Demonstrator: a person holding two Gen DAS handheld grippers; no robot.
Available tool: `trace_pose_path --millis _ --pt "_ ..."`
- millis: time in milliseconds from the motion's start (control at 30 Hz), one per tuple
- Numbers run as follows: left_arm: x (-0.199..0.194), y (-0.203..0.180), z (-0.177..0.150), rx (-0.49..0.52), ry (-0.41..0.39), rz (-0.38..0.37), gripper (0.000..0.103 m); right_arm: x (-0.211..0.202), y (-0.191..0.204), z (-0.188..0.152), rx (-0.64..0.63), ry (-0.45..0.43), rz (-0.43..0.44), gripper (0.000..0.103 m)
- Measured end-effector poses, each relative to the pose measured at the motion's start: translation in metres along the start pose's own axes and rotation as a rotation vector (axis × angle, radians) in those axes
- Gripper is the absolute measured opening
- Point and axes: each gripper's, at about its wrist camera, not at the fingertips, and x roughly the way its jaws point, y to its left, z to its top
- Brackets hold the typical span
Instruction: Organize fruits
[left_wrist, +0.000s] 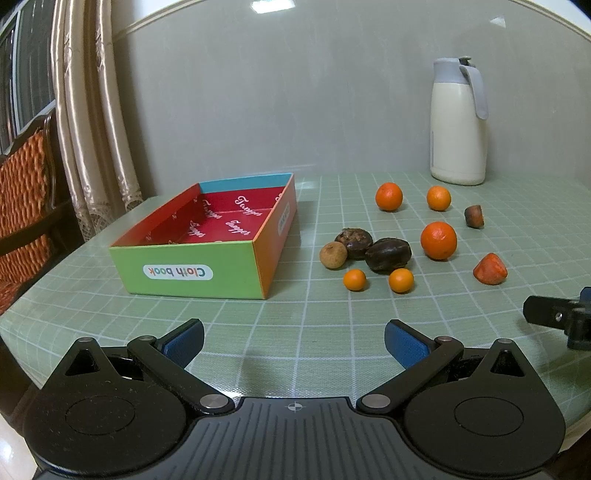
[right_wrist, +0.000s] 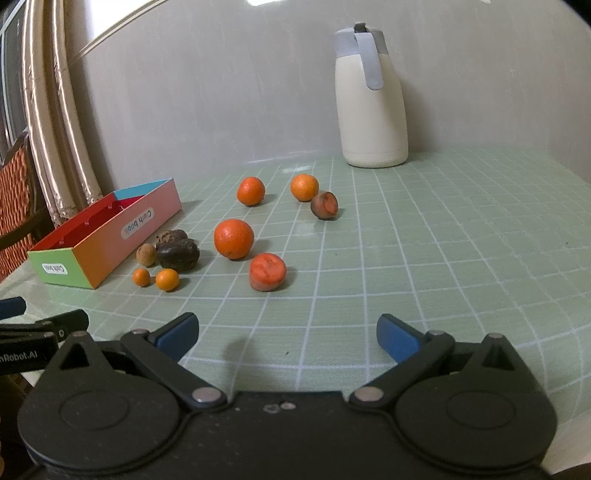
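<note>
Hovering wide-fingered and empty, left gripper (left_wrist: 294, 341) and right gripper (right_wrist: 288, 338) face bare tablecloth (right_wrist: 443, 258) before scattered fruits (left_wrist: 438, 240).

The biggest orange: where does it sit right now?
In both views the biggest orange lies loose on the table, right of the two dark brown fruits, outside the box.

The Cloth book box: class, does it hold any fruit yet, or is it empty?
Apparently empty. The Cloth book box shows only red lining in the left wrist view; its near floor is hidden. All fruit, like the largest orange, lies on the table.
</note>
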Motion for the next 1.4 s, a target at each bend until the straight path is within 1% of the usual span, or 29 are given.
trace_pose_path --millis 267,667,900,1200,1400 --pt "0.0 0.0 0.0 -0.003 -0.001 0.0 0.103 0.001 0.009 -0.001 -0.052 0.006 0.003 0.103" --pt "0.0 0.0 0.0 -0.002 -0.001 0.002 0.103 0.001 0.006 0.0 -0.032 0.007 0.006 0.103" --pt "0.0 -0.001 0.0 0.001 0.003 0.007 0.103 -0.003 0.003 0.0 -0.025 -0.008 0.003 0.103" --pt "0.004 -0.002 -0.001 0.01 0.013 0.01 0.103 -0.014 -0.016 0.005 0.062 -0.049 0.01 0.103" --pt "0.006 -0.007 0.001 0.035 0.007 0.021 0.103 -0.018 -0.025 0.008 0.107 -0.062 0.033 0.103"
